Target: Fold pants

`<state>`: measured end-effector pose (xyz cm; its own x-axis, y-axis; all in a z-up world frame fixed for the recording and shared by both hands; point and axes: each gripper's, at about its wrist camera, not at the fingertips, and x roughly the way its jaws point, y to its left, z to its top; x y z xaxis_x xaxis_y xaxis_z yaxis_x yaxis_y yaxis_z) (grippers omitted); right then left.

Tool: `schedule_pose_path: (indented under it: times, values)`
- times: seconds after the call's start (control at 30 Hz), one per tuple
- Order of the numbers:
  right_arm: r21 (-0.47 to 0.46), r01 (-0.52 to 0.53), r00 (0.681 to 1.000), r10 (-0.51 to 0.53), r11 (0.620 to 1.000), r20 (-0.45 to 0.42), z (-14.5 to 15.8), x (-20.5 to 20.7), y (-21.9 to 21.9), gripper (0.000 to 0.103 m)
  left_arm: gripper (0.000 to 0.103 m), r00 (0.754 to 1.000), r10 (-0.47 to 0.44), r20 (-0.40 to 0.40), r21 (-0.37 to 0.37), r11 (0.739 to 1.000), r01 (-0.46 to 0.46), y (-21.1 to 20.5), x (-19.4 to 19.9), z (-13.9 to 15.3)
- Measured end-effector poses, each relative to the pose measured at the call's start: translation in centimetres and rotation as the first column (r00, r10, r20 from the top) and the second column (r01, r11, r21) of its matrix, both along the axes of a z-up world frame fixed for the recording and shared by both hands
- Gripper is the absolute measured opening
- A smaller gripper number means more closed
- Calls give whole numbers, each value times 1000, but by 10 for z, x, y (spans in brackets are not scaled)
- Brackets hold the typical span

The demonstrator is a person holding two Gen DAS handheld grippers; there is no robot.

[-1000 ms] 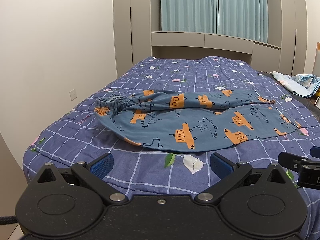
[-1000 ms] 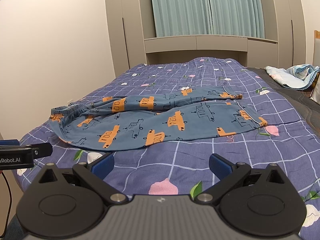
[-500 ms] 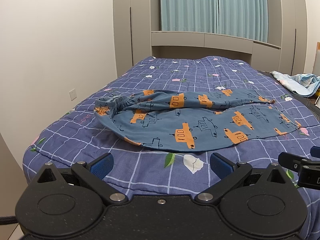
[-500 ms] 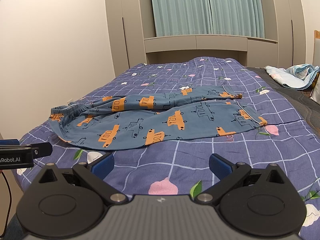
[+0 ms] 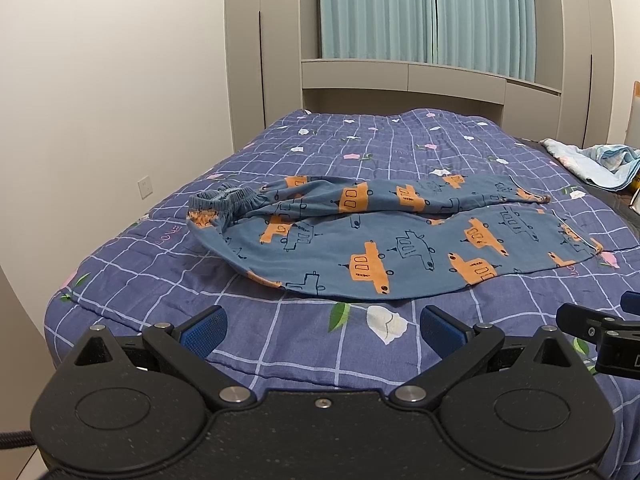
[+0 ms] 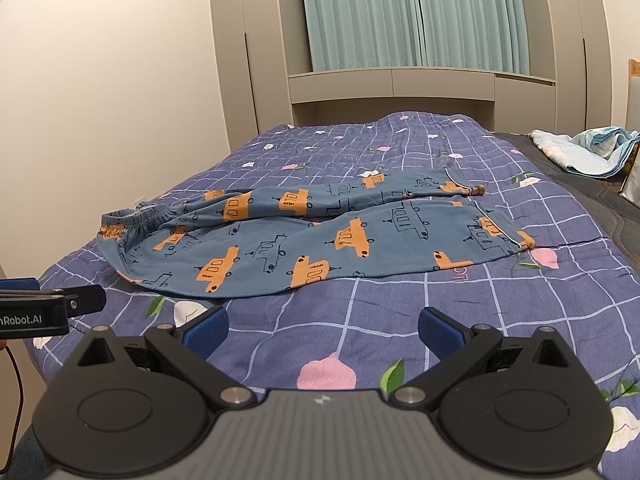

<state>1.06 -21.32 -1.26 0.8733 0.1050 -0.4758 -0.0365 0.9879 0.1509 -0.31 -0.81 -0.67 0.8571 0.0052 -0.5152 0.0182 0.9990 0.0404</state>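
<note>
Left wrist view shows nothing has shifted over the last second: your left gripper (image 5: 322, 326) and right gripper (image 6: 323, 326) hover with jaws open and empty, short of the pants (image 5: 384, 240), which lie unfolded across the bed (image 5: 280, 344). Folding hasn't started.

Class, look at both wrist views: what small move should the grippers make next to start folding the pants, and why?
Probably both advance: the left gripper toward the waistband, the right gripper toward the leg cuffs. Both are open, short of the pants, which lie spread across the bed, legs side by side, unfolded.
</note>
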Motion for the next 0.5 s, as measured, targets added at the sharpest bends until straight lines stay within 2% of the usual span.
schedule_pose_path:
  times: [0.5]
  values:
    - [-6, 0, 1000, 0, 1000, -30, 0, 8, 2, 103, 102, 998, -2, -64, 15, 1000, 3, 3, 14, -6]
